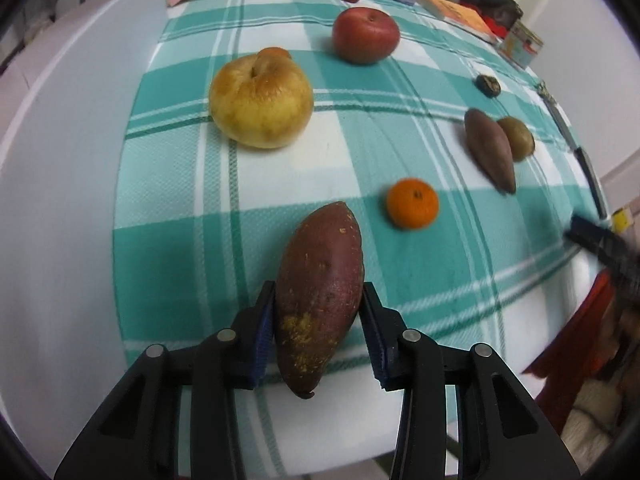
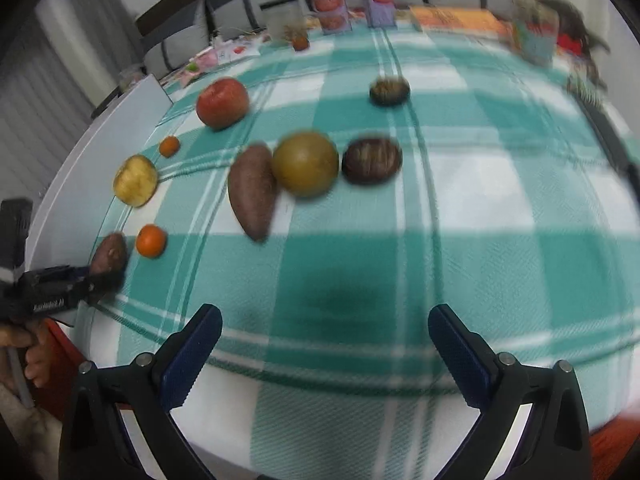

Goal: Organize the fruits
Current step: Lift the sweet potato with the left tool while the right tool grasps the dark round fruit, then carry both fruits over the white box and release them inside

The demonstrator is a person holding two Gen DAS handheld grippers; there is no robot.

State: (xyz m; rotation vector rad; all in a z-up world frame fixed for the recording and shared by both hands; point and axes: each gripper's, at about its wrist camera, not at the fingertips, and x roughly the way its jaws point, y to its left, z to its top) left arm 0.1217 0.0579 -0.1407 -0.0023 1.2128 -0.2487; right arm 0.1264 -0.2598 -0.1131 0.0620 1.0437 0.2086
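My left gripper (image 1: 319, 294) is shut on a reddish-brown sweet potato (image 1: 320, 280), its blue pads pressing both sides near the table's front edge. Beyond it on the green checked cloth (image 1: 180, 260) lie a mandarin (image 1: 412, 202), a yellow apple (image 1: 260, 100), a red apple (image 1: 366, 34), and a second sweet potato (image 1: 490, 150) touching a brownish-green round fruit (image 1: 518, 138). My right gripper (image 2: 325, 312) stands open over bare cloth with nothing between its fingers. Ahead of it are the second sweet potato (image 2: 254, 192), the round fruit (image 2: 305, 163) and a dark fruit (image 2: 372, 160).
Another dark fruit (image 2: 389, 90) and small mandarins (image 2: 169, 146) lie farther back. Cartons (image 2: 330, 8), books (image 2: 456, 18) and a jar line the far edge. A white board (image 1: 80, 120) borders the cloth on the left. A person's hand (image 2: 36, 360) holds the left gripper (image 2: 60, 288).
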